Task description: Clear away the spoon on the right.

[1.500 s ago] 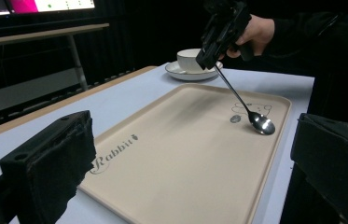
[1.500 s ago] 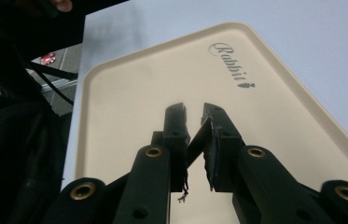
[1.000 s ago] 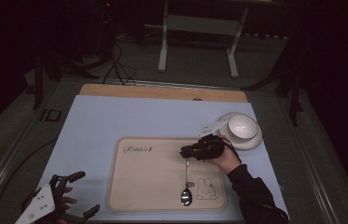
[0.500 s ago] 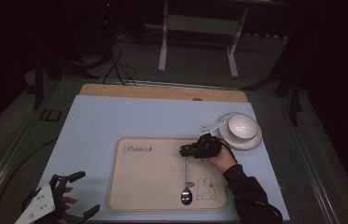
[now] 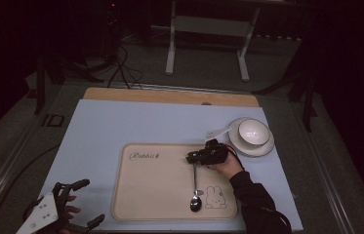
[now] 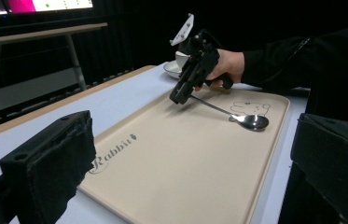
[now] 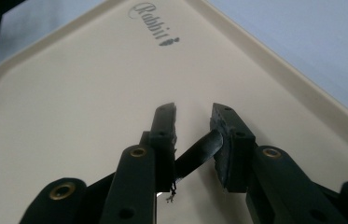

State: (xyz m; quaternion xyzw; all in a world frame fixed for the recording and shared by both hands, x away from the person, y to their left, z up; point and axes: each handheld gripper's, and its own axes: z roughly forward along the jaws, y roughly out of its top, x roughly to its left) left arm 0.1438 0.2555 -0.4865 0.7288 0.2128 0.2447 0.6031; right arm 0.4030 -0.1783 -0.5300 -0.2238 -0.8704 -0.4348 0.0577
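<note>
In the high view, a beige rectangular plastic tray (image 5: 160, 190) with the word "Rabbit" and a small rabbit drawing lies in the lower middle of the frame on the pale blue tabletop (image 5: 121, 126). Its near edge is close to the near edge of the tabletop, while a wide band of bare blue surface stays open above it and to its left.

A metal spoon (image 5: 195, 192) lies on the right part of the tray, with its bowl toward the bottom of the frame, just beside the rabbit drawing, and its handle pointing up toward the tray's far edge. The right gripper (image 5: 192, 157), held by a hand in a dark sleeve, is at the upper end of this handle. In the right gripper view its two black fingers (image 7: 164, 128) stand a little apart, with the dark handle tip crossing between them. It touches the inner side of the right finger; I cannot tell whether the left one presses on it. The left gripper view shows the handle end raised a little and the spoon bowl (image 6: 254, 122) resting on the tray.

A white round bowl (image 5: 253, 131) stands on a white saucer (image 5: 248, 146) at the right of the frame, just beyond the tray's upper right corner and near the tabletop's right edge.

The left gripper (image 5: 83, 202) is in the lower left corner of the high view, off the tray and just beside its left edge. Its fingers are spread wide and hold nothing.
</note>
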